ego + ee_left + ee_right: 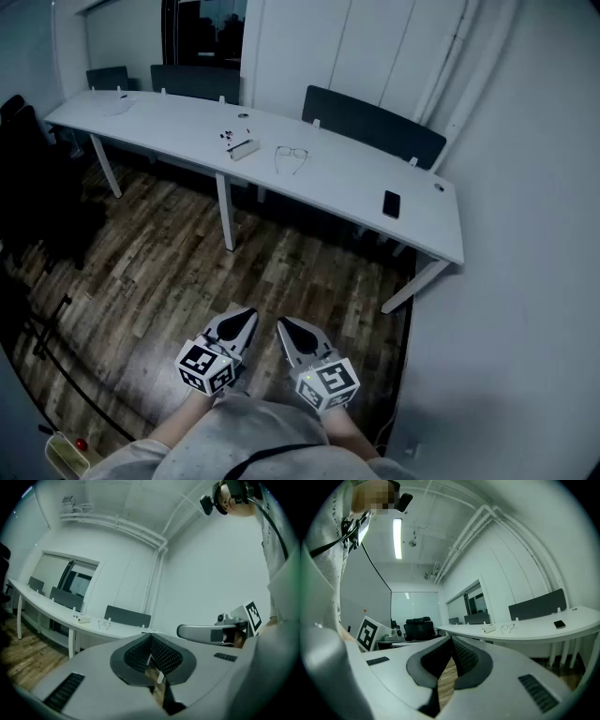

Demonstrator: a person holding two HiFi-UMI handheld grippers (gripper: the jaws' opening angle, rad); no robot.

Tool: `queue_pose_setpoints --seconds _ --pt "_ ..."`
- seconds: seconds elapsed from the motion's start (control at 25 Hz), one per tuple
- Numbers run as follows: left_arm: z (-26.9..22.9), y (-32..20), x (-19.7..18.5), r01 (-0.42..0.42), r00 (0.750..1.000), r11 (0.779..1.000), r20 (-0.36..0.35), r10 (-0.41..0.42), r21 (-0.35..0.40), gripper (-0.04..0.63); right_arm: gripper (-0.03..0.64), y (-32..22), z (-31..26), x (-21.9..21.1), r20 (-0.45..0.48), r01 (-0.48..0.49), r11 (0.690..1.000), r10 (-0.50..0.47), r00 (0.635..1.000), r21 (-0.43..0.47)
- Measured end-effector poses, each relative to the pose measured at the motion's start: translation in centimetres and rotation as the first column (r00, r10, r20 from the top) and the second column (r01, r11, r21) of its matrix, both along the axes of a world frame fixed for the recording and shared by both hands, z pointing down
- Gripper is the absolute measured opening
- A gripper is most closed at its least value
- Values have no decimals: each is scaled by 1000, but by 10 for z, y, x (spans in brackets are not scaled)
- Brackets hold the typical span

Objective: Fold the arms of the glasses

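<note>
Tabletop (347, 178): white, smooth, matt. Floor (187, 272): dark wood planks, visible grain, low sheen. Glasses (292, 155): thin wire frame, clear lenses. Phone (391, 203): glossy black. Left gripper (248, 315), right gripper (283, 324): matt grey plastic shells, black dimpled lining inside the jaws

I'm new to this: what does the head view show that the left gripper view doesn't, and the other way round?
Only the head view shows the black phone near the table's right end. Only the left gripper view shows the ceiling pipes and the camera on the person's head. Both show the white table, the glasses on it, and the left tool and right tool, both shut.
</note>
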State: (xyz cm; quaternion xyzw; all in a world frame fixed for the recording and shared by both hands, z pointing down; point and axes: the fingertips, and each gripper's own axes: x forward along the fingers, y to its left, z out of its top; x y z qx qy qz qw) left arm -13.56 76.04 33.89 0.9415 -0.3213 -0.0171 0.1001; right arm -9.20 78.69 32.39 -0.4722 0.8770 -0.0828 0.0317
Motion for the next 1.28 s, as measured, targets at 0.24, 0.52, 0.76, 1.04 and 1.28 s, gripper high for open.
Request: queue_pose_setpoints --seconds 0.24,0.52,0.76,1.04,1.28 --pt "0 4 5 -5 1000 1000 10 5 11 15 18 4 -1 3 -20 4 1000 -4 1000 13" --pt "13 -3 2 11 1000 1000 21 -11 -11 15 18 -2 14 14 -14 -13 1000 13 1000 -22" --pt "32 -46 2 22 1000 999 4 -22 -31 15 18 -41 32 18 -19 -21 999 20 1000 -36" --pt "32 -142 6 3 1000 999 3 -3 -35 15 18 -135 35 18 -34 -24 999 23 999 -48" --pt "29 -230 6 -37 999 998 14 38 -42 15 18 -225 38 22 -29 -69 994 66 997 -81"
